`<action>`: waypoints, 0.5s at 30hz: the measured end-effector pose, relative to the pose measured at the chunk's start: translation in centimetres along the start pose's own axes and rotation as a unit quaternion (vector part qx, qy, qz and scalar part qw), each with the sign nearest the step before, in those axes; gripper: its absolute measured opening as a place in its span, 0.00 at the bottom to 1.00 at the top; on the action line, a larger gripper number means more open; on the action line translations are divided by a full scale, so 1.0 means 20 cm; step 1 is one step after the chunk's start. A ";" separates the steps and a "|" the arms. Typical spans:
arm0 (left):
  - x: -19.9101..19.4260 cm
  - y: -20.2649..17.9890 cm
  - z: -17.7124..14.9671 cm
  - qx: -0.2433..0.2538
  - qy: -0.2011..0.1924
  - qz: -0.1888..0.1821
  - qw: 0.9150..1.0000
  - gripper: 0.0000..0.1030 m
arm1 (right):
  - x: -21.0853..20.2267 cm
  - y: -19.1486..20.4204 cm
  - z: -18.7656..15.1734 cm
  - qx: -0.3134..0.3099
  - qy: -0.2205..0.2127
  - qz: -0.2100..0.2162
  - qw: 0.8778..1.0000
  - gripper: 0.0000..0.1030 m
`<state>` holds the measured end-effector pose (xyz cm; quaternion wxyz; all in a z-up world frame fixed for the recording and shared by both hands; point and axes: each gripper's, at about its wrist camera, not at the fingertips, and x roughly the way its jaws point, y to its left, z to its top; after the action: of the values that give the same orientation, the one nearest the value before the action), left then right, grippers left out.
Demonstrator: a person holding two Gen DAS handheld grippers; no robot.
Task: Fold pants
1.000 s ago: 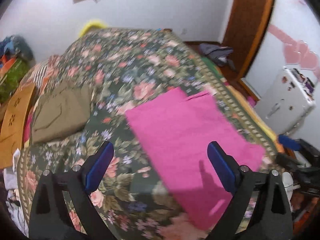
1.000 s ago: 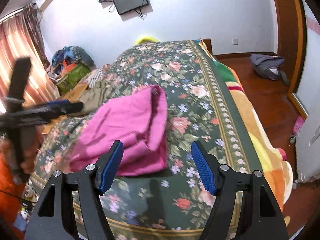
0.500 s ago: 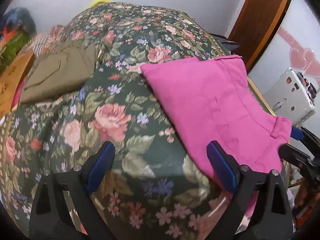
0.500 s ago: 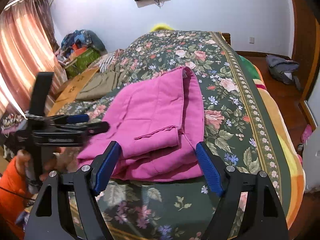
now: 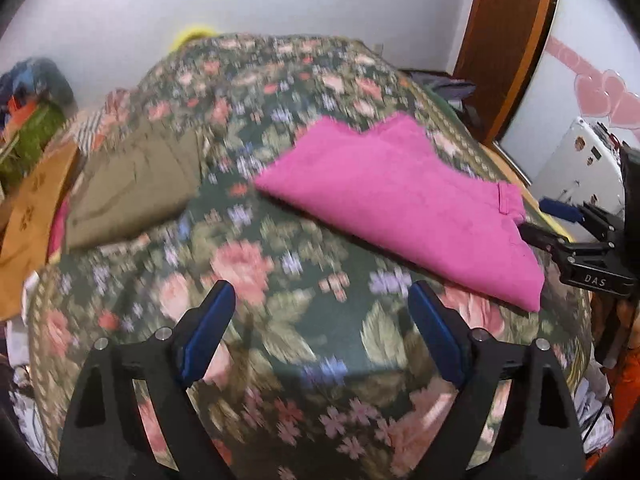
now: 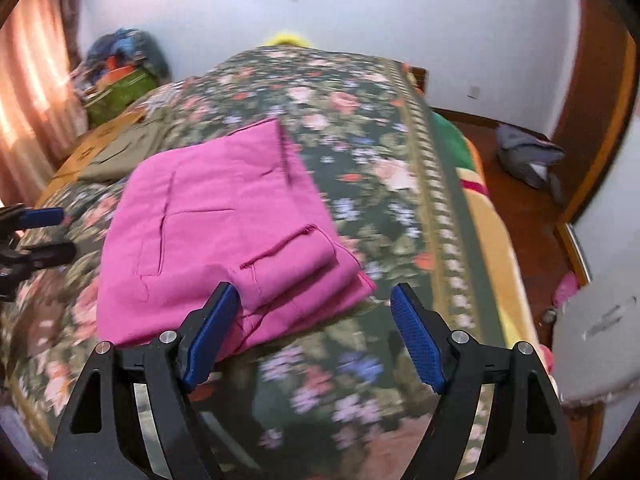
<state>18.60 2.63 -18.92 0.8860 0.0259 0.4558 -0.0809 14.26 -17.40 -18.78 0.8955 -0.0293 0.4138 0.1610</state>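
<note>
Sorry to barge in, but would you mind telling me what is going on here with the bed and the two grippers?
A person holds a two-finger gripper in each hand over a bed with a floral bedspread, folding pants. The pink pants lie partly folded on it, and folded olive pants lie further back. The left gripper hovers over bare bedspread, empty, its jaws closing a little. The right gripper is open at the pink pants' near edge, gripping nothing yet.

each gripper, the left gripper [image 5: 318, 336] and the right gripper [image 6: 314, 338], has a black frame with triangle holes, silver round screws and two fingers with blue ribbed pads [image 6: 418, 346]. white letters "das" are printed on one frame.
</note>
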 end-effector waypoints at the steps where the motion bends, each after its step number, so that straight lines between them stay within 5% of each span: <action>1: 0.00 0.02 0.04 0.001 -0.008 0.003 1.000 0.87 | -0.01 -0.02 0.01 0.009 0.000 -0.001 1.000 0.74; 5: 0.05 0.07 0.21 0.003 -0.023 -0.003 1.000 0.80 | -0.06 -0.07 0.01 0.053 -0.002 0.043 0.998 0.74; 10: 0.27 0.09 0.40 0.003 0.009 -0.051 0.999 0.56 | -0.07 -0.02 0.00 0.084 0.007 0.100 0.991 0.75; 15: 0.50 0.07 0.48 0.037 0.041 -0.066 0.996 0.53 | 0.01 0.03 -0.01 0.099 0.031 0.120 0.987 0.75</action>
<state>32.32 1.57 -21.47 0.8578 0.0324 0.4891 -0.1546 14.06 -16.79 -19.03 0.8550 0.1047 0.4556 0.2244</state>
